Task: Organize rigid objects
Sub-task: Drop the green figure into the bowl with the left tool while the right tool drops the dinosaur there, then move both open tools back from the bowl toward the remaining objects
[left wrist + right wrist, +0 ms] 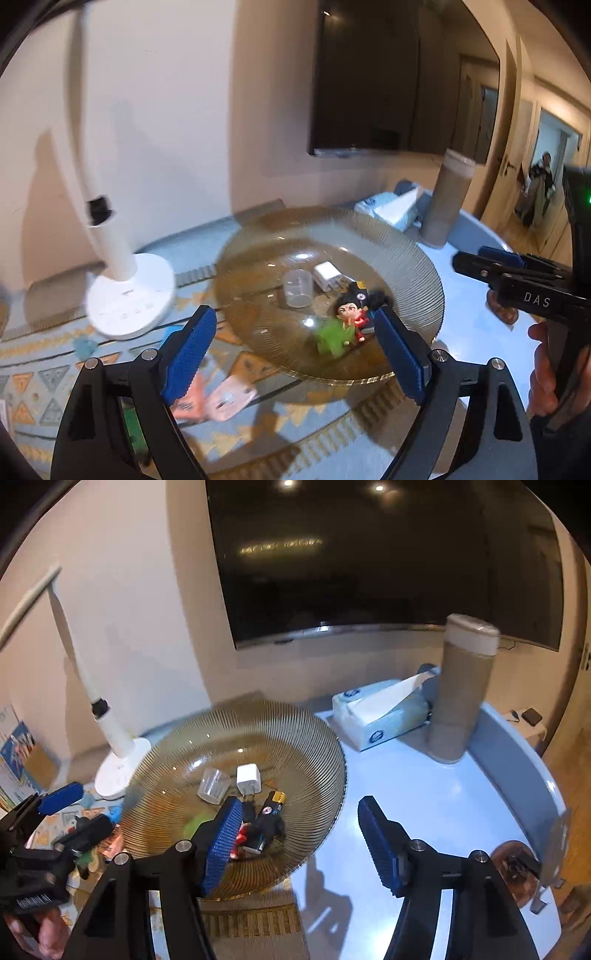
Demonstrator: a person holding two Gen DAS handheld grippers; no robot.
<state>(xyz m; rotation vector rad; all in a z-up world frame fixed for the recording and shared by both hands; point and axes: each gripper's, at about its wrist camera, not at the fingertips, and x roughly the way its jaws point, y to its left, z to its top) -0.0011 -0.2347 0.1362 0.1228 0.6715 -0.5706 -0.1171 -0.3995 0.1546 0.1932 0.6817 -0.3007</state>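
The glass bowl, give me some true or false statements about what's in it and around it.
1. A white charger lies in the bowl. True.
2. The clear cup stands on the tissue box. False: it is in the bowl.
3. Both grippers hold nothing. True: left gripper and right gripper are open.
4. The tall canister lies on its side. False: it stands upright.

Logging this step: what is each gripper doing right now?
Left gripper: open, fingers empty above the bowl.
Right gripper: open, holding nothing.
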